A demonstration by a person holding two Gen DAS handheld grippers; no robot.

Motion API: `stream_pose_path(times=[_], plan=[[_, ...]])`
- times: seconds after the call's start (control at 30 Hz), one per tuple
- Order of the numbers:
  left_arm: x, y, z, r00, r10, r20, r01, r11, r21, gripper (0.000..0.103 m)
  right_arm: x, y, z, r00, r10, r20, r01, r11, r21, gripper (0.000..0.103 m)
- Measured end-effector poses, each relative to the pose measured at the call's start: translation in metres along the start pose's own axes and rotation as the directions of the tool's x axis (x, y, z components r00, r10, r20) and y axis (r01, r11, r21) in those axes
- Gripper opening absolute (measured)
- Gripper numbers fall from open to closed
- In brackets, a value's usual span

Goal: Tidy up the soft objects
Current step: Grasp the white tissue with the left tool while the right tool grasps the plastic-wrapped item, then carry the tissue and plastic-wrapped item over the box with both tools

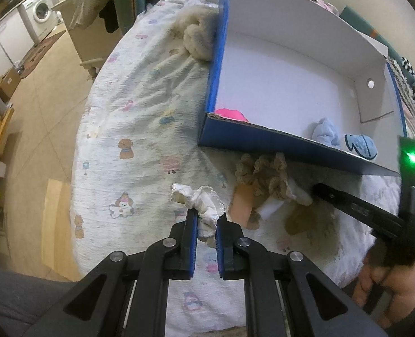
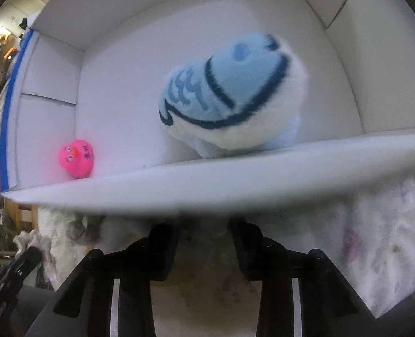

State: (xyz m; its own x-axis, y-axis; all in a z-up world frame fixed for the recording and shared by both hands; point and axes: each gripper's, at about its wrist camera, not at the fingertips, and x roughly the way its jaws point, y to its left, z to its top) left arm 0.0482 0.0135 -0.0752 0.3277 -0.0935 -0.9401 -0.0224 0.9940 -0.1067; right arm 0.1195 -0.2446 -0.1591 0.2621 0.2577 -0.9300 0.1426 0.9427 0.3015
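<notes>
My left gripper (image 1: 206, 226) is shut on a white lacy cloth piece (image 1: 204, 205) and holds it over the bed. A doll with curly beige hair (image 1: 266, 181) lies just beyond, against the blue box (image 1: 263, 137). The right gripper (image 1: 316, 189) reaches at the doll from the right; its tips are hidden. In the right wrist view the fingertips are hidden under the box's near wall (image 2: 207, 179). Inside the box sit a blue-and-white fish plush (image 2: 229, 95), also in the left view (image 1: 360, 146), a pink duck (image 2: 77, 161) and a pale blue soft toy (image 1: 326, 133).
The bed sheet (image 1: 140, 129) has a cartoon print. A fluffy cream plush (image 1: 199, 38) lies left of the box. The bed's left edge drops to a tiled floor (image 1: 39, 112) with a washing machine (image 1: 40, 9) far off.
</notes>
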Motion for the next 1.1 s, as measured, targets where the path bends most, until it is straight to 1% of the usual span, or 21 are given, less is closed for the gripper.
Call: stream_pose_path(times=[0.07, 0.13, 0.2, 0.23, 0.27, 0.43, 0.47, 0.57, 0.7, 1.1], plan=[[0.0, 0.002, 0.0, 1.0, 0.005, 0.002, -0.005, 1.0, -0.006, 0.01, -0.01, -0.006, -0.004, 0.999, 0.041, 0.012, -0.042, 0.999, 0.023, 0.036], [0.0, 0.003, 0.0, 1.0, 0.006, 0.002, -0.006, 1.0, -0.009, 0.01, -0.024, -0.016, -0.009, 0.994, 0.107, 0.032, -0.109, 0.992, 0.058, 0.036], [0.0, 0.003, 0.0, 1.0, 0.008, 0.003, -0.008, 1.0, -0.008, 0.01, -0.039, -0.027, -0.015, 0.977, 0.209, 0.051, -0.213, 0.972, 0.098, 0.036], [0.0, 0.002, 0.0, 1.0, 0.01, 0.003, -0.01, 1.0, -0.007, 0.01, -0.045, -0.031, -0.017, 0.967, 0.247, 0.061, -0.252, 0.962, 0.105, 0.036], [0.0, 0.001, 0.0, 1.0, 0.01, 0.002, -0.01, 1.0, -0.007, 0.01, -0.05, -0.033, -0.02, 0.963, 0.259, 0.071, -0.265, 0.959, 0.099, 0.036], [0.002, -0.004, 0.0, 1.0, 0.013, 0.002, -0.013, 1.0, 0.001, 0.01, -0.058, -0.027, -0.025, 0.966, 0.246, 0.085, -0.251, 0.966, 0.061, 0.036], [0.002, -0.004, 0.0, 1.0, 0.016, 0.003, -0.016, 1.0, 0.005, 0.01, -0.062, -0.032, -0.018, 0.966, 0.244, 0.086, -0.25, 0.966, 0.062, 0.036], [0.003, -0.005, 0.0, 1.0, 0.028, 0.005, -0.028, 1.0, 0.009, 0.01, -0.065, -0.031, -0.016, 0.966, 0.242, 0.096, -0.248, 0.967, 0.052, 0.036], [0.005, -0.004, -0.001, 0.999, 0.041, -0.006, -0.041, 0.999, 0.002, 0.01, -0.063, -0.02, -0.019, 0.965, 0.24, 0.105, -0.245, 0.969, 0.034, 0.036], [-0.001, -0.005, -0.005, 0.996, 0.084, 0.029, -0.084, 0.996, 0.012, 0.01, -0.079, -0.023, -0.023, 0.959, 0.256, 0.124, -0.26, 0.966, 0.015, 0.036]])
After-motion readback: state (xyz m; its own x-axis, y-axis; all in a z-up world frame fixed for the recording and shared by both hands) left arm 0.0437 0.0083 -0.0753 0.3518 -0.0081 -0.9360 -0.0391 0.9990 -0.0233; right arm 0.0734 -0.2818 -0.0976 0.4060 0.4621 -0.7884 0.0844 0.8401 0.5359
